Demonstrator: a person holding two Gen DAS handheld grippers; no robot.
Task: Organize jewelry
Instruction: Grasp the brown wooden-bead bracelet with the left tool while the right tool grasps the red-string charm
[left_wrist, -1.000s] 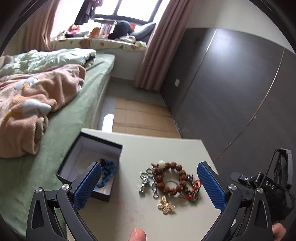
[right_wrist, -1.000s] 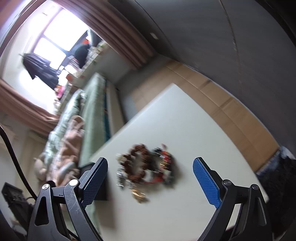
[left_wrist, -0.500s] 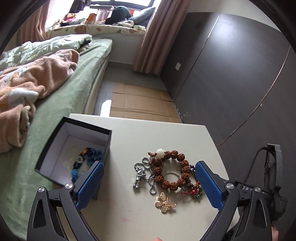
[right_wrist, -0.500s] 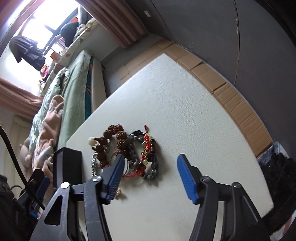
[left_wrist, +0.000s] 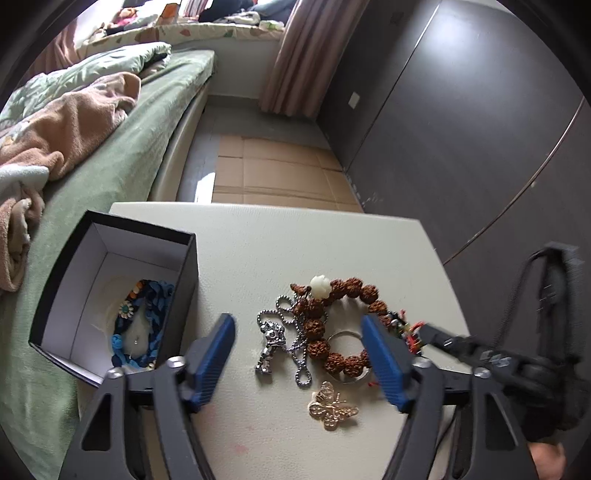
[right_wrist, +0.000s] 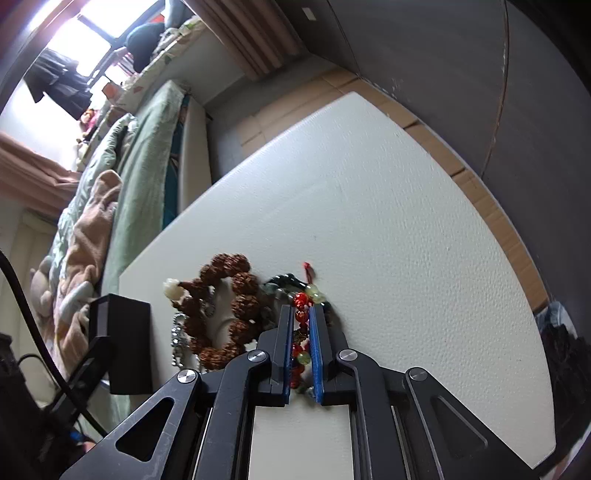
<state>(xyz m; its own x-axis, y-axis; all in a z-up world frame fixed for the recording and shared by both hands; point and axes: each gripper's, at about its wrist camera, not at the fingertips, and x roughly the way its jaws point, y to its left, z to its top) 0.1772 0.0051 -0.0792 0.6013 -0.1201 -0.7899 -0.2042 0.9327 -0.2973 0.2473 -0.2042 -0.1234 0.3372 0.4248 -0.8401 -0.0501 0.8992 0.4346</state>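
Right wrist view: right hand-held gripper (right_wrist: 301, 332) clamped on red-and-green beaded bracelet (right_wrist: 301, 317), low against surface (right_wrist: 388, 221) near its right edge, beside brown bead bracelet (right_wrist: 229, 314). Left hand-held gripper (left_wrist: 299, 354) spread wide, empty, above silver chain (left_wrist: 280, 339). Pick-up step, apparently; next likely lifting clear of neighbours, then across to black box (left_wrist: 110, 295) at left edge.

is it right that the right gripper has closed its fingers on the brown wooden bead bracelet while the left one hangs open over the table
Not quite. The right wrist view shows the right gripper shut on the red and green bead bracelet, not the brown wooden bead bracelet, which lies untouched beside it. The rest holds: the left gripper hangs open over the table.
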